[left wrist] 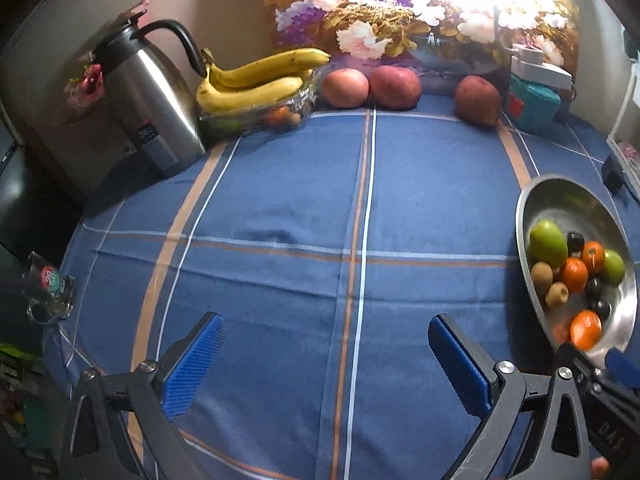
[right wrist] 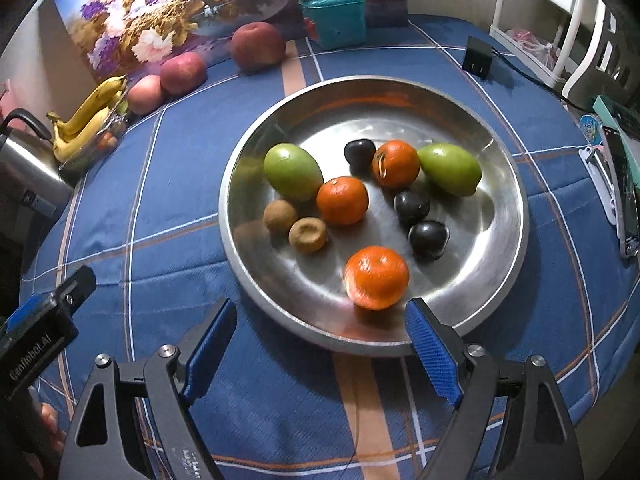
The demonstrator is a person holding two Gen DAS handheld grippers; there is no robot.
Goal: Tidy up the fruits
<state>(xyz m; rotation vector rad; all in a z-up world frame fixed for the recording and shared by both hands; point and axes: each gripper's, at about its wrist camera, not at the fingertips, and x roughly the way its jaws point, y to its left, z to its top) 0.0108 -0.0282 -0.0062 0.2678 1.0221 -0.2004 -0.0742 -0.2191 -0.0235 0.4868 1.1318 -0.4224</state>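
A steel bowl [right wrist: 500, 152] on the blue checked cloth holds three oranges, two green fruits, three dark plums and two kiwis. The nearest orange [right wrist: 376, 278] lies just beyond my right gripper [right wrist: 321, 305], which is open above the bowl's near rim with nothing between its pads. My left gripper [left wrist: 325, 322] is open over bare cloth, and the bowl [left wrist: 560, 200] is off to its right. A bunch of bananas [left wrist: 256, 80] rests on a glass dish at the back left. Three red apples [left wrist: 346, 88] stand along the back.
A steel jug [left wrist: 152, 100] with a black handle stands at the back left beside the bananas. A teal box [right wrist: 334, 20] and a black charger [right wrist: 478, 56] sit behind the bowl. A phone [right wrist: 622, 188] lies at the right edge, a glass [left wrist: 48, 292] at the left edge.
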